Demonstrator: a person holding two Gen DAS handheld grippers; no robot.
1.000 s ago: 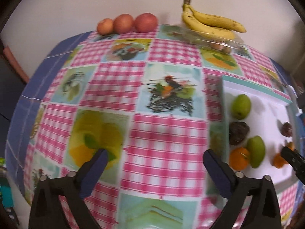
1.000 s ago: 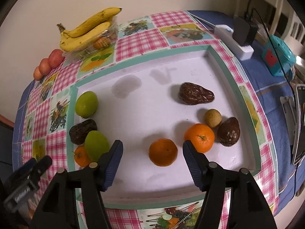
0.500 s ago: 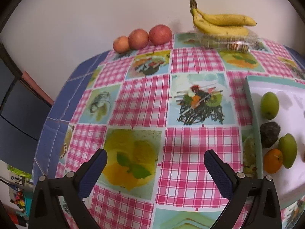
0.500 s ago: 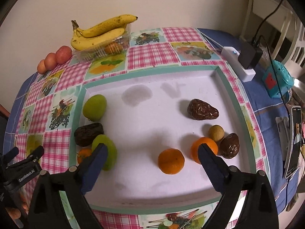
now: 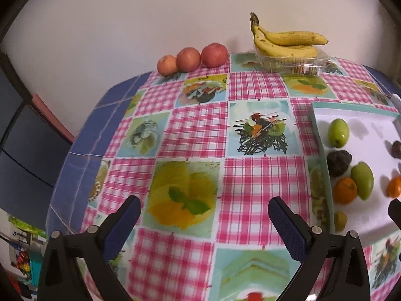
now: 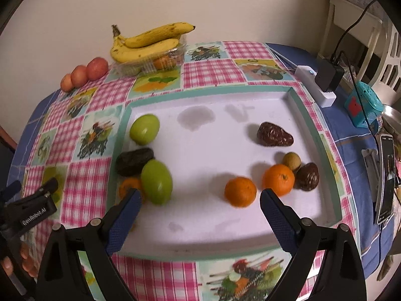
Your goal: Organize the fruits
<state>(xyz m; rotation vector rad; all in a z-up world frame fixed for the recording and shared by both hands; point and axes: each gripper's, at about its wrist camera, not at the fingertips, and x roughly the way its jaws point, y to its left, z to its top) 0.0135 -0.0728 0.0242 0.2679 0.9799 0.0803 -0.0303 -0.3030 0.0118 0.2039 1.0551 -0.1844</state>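
Right wrist view: checkered tablecloth (image 6: 213,72) against plain wall (image 6: 75,12).

In the right wrist view, the left-hand orange (image 6: 127,186) is partly hidden behind a green fruit (image 6: 156,181) and a claw finger (image 6: 124,219). In the left wrist view, the tray (image 5: 323,135), a dark fruit (image 5: 396,148) and another orange (image 5: 394,186) are cut by the picture's right edge.

Pink-checked tablecloth (image 6: 210,72), white teal-rimmed tray (image 6: 200,150), yellow bananas (image 6: 147,42), green fruits (image 6: 144,128).
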